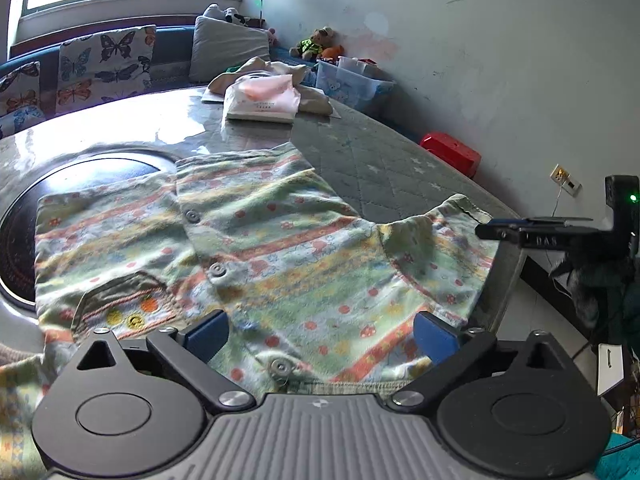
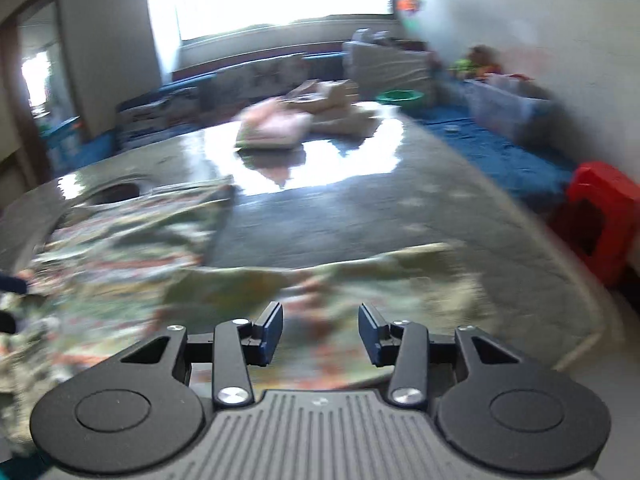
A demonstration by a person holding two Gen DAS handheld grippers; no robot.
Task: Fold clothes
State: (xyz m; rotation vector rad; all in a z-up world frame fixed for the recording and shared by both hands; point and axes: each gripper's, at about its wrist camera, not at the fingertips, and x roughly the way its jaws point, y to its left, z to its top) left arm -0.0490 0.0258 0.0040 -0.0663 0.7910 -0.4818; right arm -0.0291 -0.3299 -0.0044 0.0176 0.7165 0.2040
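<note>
A small striped, flower-printed baby shirt (image 1: 256, 248) with snap buttons and a pocket lies spread on the round table (image 1: 384, 160). My left gripper (image 1: 320, 334) is open just above its near hem, empty. My right gripper shows at the right of the left wrist view (image 1: 486, 227), its fingertips by the shirt's right sleeve. In the blurred right wrist view my right gripper (image 2: 320, 332) is open over that sleeve (image 2: 320, 292), holding nothing.
A pile of folded pink and beige clothes (image 1: 264, 96) sits at the table's far side. A dark round inset (image 1: 24, 232) is in the tabletop at left. A red stool (image 1: 450, 152) and a blue bin (image 1: 352, 84) stand by the wall.
</note>
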